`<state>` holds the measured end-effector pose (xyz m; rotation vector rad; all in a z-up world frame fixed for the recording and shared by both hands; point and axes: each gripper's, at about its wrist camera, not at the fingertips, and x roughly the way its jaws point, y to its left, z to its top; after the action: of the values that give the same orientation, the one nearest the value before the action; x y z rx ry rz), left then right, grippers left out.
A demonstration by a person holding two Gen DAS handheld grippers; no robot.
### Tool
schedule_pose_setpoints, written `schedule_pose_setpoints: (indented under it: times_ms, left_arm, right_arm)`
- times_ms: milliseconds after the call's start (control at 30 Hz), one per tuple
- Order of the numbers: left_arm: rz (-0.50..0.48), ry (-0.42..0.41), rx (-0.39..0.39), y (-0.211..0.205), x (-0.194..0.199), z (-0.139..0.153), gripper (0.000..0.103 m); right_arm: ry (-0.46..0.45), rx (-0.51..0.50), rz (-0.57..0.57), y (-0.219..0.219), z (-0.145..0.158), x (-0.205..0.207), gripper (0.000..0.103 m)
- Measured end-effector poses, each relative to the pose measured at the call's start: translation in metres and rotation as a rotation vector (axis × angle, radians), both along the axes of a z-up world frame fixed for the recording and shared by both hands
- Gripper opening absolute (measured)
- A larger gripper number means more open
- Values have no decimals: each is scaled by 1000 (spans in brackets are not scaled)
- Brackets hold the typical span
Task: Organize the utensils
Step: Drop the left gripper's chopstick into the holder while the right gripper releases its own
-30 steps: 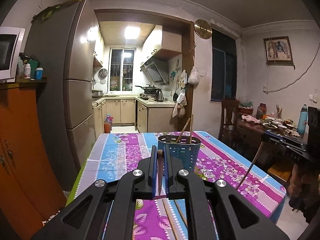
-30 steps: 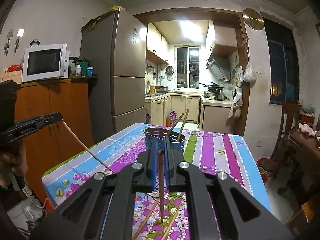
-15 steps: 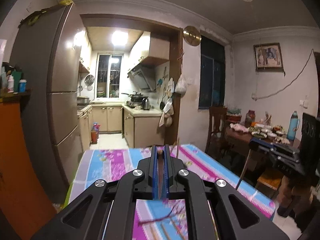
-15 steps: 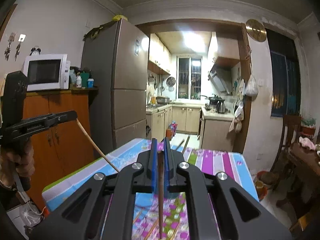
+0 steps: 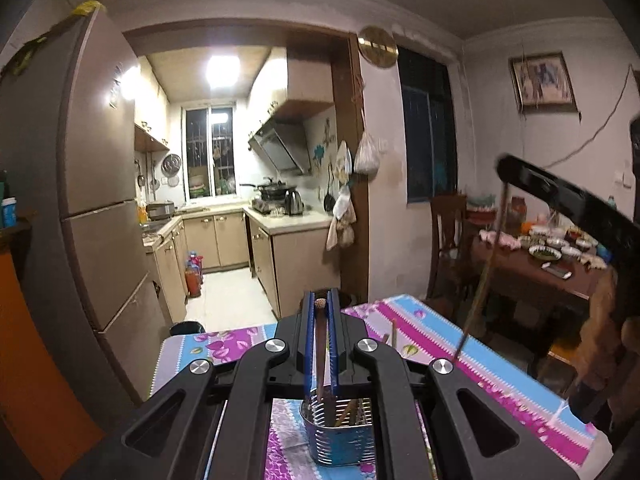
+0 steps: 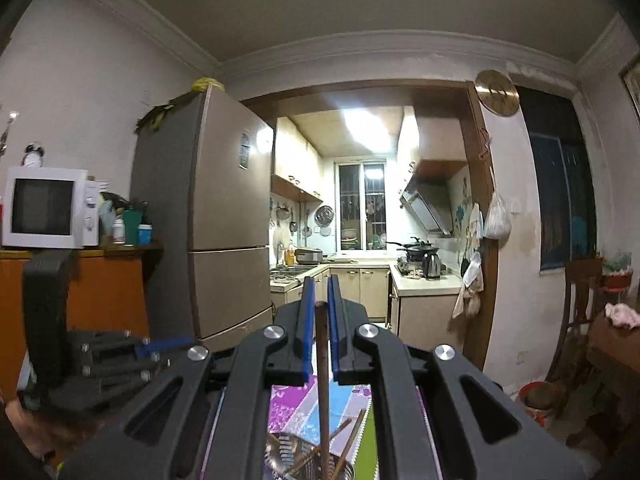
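Two chopsticks, one clamped in each gripper – left gripper (image 5: 321,312), right gripper (image 6: 319,300) – over holder (image 5: 340,436); tilted drop cld miss rim.

The right gripper (image 6: 319,312) — jaws clamped on a chopstick (image 6: 322,380) — hangs over the utensil holder (image 6: 310,462).

Chopsticks (image 5: 347,417) in holder (image 5: 340,440) on table (image 5: 440,340)

Floral-clothed table (image 5: 432,344) bearing slotted utensil holder (image 5: 340,440)
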<state>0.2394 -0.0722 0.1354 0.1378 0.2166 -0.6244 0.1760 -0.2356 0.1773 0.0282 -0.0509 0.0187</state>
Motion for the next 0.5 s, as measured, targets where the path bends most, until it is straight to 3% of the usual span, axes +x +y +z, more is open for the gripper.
schedule_pose_setpoints:
  times_ms: [267, 500]
  left_arm:
    - [-29, -26, -56, -4, 24, -26, 8]
    - [-37, -41, -31, -4, 17, -27, 8]
  right_arm:
    - [140, 137, -7, -22, -64, 67, 5]
    - [211, 215, 8, -26, -92, 78, 5]
